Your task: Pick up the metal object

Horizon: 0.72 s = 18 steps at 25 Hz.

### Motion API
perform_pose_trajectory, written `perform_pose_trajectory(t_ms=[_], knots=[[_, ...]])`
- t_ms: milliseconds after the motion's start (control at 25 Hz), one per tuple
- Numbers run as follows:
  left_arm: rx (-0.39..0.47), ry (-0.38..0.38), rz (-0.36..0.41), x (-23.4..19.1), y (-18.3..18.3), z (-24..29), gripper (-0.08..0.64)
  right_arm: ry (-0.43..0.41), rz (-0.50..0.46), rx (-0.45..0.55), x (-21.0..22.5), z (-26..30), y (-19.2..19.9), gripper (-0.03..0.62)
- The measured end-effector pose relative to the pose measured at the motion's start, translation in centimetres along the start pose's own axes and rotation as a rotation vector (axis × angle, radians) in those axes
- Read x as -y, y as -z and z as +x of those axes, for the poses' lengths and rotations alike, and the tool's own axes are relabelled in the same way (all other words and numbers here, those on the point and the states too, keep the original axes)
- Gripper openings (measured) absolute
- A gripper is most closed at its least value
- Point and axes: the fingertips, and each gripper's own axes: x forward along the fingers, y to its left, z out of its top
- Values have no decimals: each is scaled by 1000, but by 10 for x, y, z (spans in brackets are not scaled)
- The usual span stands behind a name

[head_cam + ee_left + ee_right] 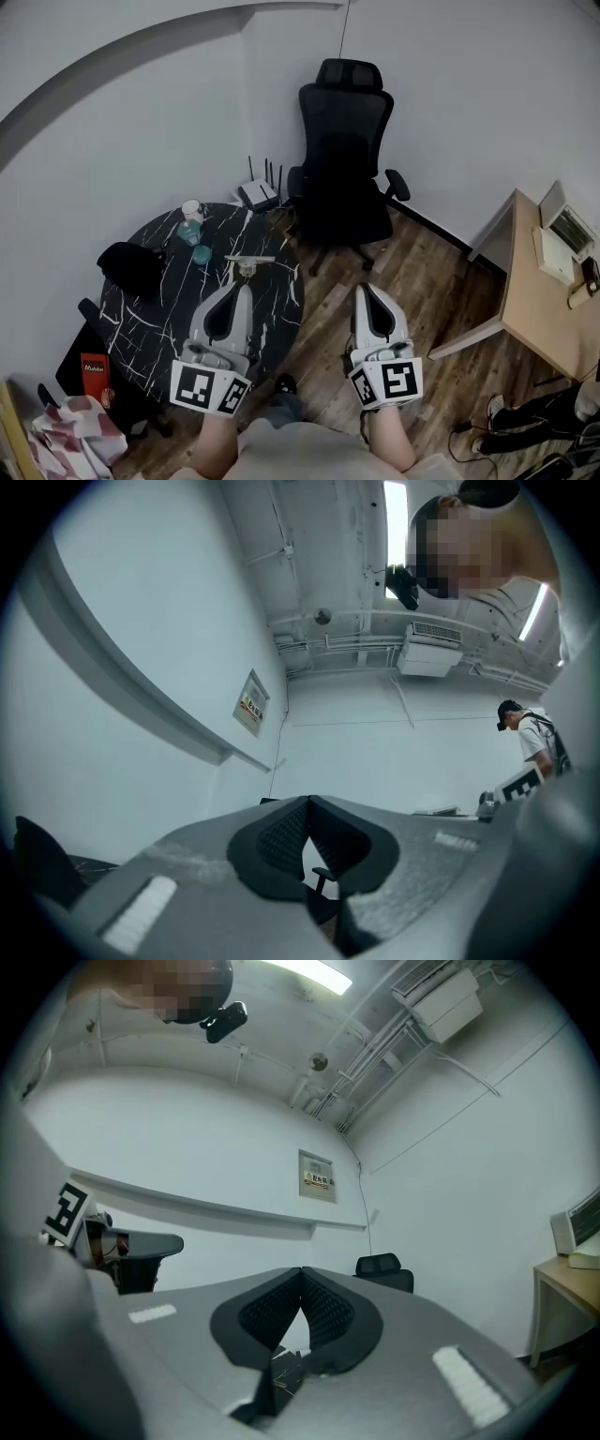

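Marble table [150,319] bears a blurry metal object [249,261] beyond left tongs [245,289] and right tongs [367,290], both clenched empty.

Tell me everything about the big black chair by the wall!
It is a black office chair with a tall back, a headrest on top, two padded armrests and legs spreading out at the bottom. It stands upright on the wooden floor, close to the white wall, facing into the room. Nobody sits on it. The round marble table is just beside it.

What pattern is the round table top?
The table top is black with white marble-like veins; best in head view.
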Motion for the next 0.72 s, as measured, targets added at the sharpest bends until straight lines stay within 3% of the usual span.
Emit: perform_pose_trajectory(t_ms=[320, 720], knots=[[-18, -17, 38, -43, 10, 37, 5, -3, -14, -4, 2, 56, 8, 2], [-34, -46, 18, -90, 22, 65, 5, -27, -28, -28, -7, 110, 21, 2]])
